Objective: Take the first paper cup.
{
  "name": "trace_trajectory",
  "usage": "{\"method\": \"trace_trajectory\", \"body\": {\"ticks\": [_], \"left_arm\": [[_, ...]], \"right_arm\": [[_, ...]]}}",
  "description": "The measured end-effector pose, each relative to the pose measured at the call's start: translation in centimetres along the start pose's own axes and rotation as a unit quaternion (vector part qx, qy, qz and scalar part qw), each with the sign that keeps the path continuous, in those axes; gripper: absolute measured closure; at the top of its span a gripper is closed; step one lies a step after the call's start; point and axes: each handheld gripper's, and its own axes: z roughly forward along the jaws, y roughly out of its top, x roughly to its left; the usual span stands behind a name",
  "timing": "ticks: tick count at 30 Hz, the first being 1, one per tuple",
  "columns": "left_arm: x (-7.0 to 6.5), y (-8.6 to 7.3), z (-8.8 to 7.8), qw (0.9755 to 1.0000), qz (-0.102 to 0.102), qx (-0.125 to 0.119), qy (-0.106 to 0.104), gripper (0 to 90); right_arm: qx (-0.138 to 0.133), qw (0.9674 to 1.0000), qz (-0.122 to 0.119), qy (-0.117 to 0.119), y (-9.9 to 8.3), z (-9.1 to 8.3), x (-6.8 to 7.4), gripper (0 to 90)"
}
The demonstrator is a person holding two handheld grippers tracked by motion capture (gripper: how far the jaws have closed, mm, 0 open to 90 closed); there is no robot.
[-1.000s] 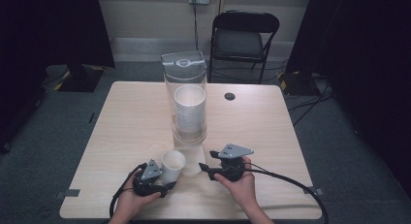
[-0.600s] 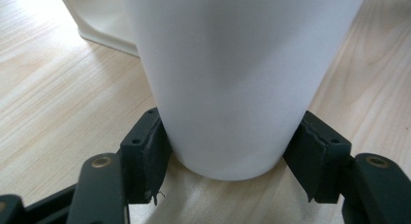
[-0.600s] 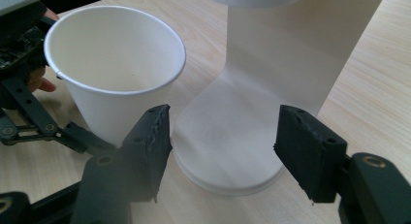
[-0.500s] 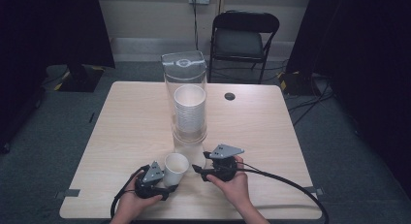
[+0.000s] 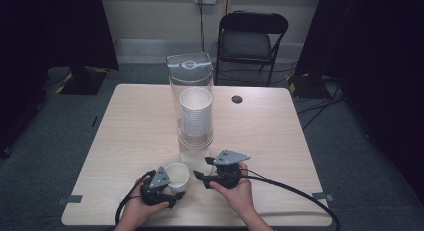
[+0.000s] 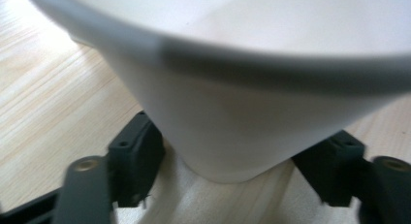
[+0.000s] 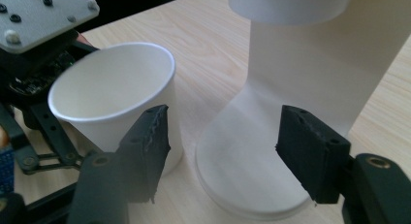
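1. Far left on the near edge of the wooden table (image 5: 125, 131), at about seven o'clock, the left gripper (image 5: 172, 191) sits in the person's left hand (image 5: 137, 211), its jaws set on either side of a white paper cup (image 5: 176, 177).
2. In the left gripper view, that paper cup (image 6: 232, 88) stands upright on its base, a black jaw close against each side of its lower wall — pinching it, by the look of it.
3. Just right of the cup, at six o'clock, the right gripper (image 5: 199, 176) is held in the right hand (image 5: 235, 191), pointing toward nine o'clock at the cup.
4. In the right gripper view its jaws are spread wide with nothing between them; the cup (image 7: 114, 95) stands just beyond its left jaw, near the left gripper's grey plate (image 7: 39, 15).
5. Centre table, up toward twelve o'clock from both grippers, stands a tall clear dispenser (image 5: 192, 98) holding a stack of white cups (image 5: 196, 116).
6. At one o'clock lies a small dark disc (image 5: 237, 99) on the tabletop.
7. Beyond the table stands a black chair (image 5: 252, 41).
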Motion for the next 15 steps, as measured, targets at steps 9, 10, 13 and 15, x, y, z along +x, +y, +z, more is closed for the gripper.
{"method": "trace_trajectory", "body": {"ticks": [9,10,13,15], "left_arm": [[1.1,-0.9,-1.0,0.9999,-0.005,0.011,0.009,17.4],[1.4,-1.0,-1.2,0.9999,-0.006,0.012,0.01,16.2],[2.2,-1.7,-2.0,0.9998,-0.005,0.015,0.015,15.5],[2.6,-2.2,-2.4,0.9996,-0.017,0.01,0.02,15.2]], "right_arm": [[0.02,0.9996,-0.016,-0.016,0.1,-0.3,-0.5,28.8],[0.021,0.9995,-0.016,-0.019,0.2,-0.3,-0.6,27.2],[0.009,0.9994,-0.018,-0.027,0.4,-0.4,-0.8,24.2],[-0.01,0.9994,-0.014,-0.029,0.7,-0.5,-0.9,23.1]]}}
